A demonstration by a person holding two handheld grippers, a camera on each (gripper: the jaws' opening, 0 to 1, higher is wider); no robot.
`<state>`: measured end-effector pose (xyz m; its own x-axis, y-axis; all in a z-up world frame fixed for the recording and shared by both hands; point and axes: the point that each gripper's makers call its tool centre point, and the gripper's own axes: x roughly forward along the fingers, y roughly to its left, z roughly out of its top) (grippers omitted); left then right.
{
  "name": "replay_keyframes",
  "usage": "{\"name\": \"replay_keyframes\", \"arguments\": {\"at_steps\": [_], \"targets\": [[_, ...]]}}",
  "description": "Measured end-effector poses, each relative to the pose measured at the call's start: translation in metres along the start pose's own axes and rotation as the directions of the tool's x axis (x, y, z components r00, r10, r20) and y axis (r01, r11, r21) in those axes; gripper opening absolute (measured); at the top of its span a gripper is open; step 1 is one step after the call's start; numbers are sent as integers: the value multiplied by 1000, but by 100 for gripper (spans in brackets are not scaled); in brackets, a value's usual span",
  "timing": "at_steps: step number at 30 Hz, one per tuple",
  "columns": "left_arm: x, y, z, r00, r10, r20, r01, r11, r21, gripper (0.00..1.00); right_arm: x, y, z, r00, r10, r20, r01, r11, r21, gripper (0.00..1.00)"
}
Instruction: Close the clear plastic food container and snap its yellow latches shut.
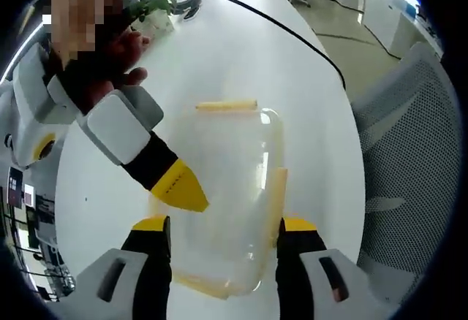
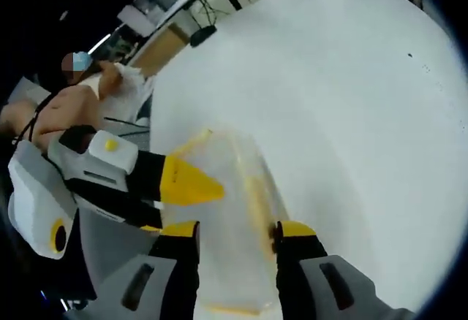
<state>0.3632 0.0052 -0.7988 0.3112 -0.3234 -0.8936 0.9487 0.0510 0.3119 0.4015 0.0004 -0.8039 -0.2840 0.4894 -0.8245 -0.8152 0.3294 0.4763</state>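
Left gripper: nearest the lens in the left gripper view, we see its two yellow-tipped jaws standing apart, one on either side of the near end of the clear container; we cannot tell whether they touch its walls.
Right gripper: in the right gripper view its own jaws rise from the bottom, also spread, with the container between them. In the left gripper view we see this same tool coming in from the upper left, its yellow tip lying over the container's left edge, held by a hand.
Container: clear plastic, lying flat on the white table, lid on top as far as we can judge.
Yellow latches: one along the far edge, one along the right side, another at the near edge; we cannot tell whether any is snapped down.
Other gripper in the right gripper view: its yellow tip rests against the container's left side.
Background: a black cable runs across the table, a plant sits at the far end, and a mesh chair stands to the right.
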Motion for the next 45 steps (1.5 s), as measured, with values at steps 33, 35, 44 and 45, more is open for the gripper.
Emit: {"name": "replay_keyframes", "arguments": {"at_steps": [33, 35, 44, 45], "targets": [[-12, 9, 5, 992, -112, 49, 117, 987, -106, 77, -22, 12, -18, 991, -125, 49, 133, 962, -237, 63], [-10, 7, -3, 991, -133, 15, 134, 989, -68, 79, -24, 10, -18, 986, -153, 65, 165, 954, -252, 67], [-4, 5, -11, 984, -176, -1, 176, 984, 8, 86, -17, 15, -30, 979, -194, 60, 203, 928, -313, 75], [-3, 6, -12, 984, -178, -5, 178, 984, 4, 86, -17, 16, -31, 979, -195, 61, 204, 928, -312, 76]]}}
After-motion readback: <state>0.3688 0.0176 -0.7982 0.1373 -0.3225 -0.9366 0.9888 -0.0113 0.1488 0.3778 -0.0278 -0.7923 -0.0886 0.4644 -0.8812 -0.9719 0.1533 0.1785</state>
